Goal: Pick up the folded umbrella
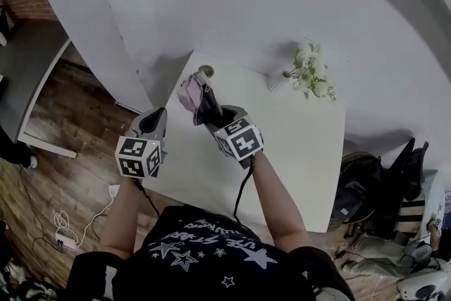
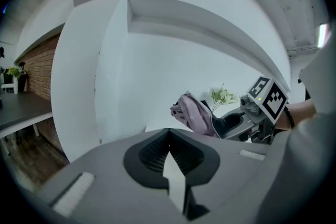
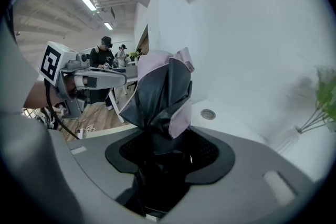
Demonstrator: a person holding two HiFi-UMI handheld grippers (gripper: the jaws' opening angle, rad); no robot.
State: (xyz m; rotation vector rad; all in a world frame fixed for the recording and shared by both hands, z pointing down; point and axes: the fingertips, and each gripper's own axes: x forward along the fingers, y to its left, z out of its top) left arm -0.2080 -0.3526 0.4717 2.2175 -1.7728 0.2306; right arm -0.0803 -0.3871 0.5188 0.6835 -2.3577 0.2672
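Head view: folded umbrella (image 1: 199,96) held in the air over the far-left part of the white table (image 1: 296,151), pink and dark fabric bunched, sticking up out of the right gripper (image 1: 215,116).
Right gripper view: jaws clamped on the dark lower part of the folded umbrella (image 3: 160,92), fabric rising straight from between the pads of the right gripper (image 3: 163,139).
Left gripper view: folded umbrella (image 2: 195,113) off to the right, clear of the tabletop.
Left gripper (image 1: 156,120): just left of the folded umbrella, not touching it, above the table's left edge; jaws pressed together with nothing between them (image 2: 168,136).
Marker cubes: 2, with 1 on each gripper, the right one (image 1: 238,139) nearer the table's middle.
Grommet (image 1: 206,70): round, set in the tabletop near the far-left corner, beyond the folded umbrella.
Flowers (image 1: 310,74): white sprig lying near the table's far edge, well apart from both grippers.
Floor (image 1: 70,116): wooden boards left of the table.
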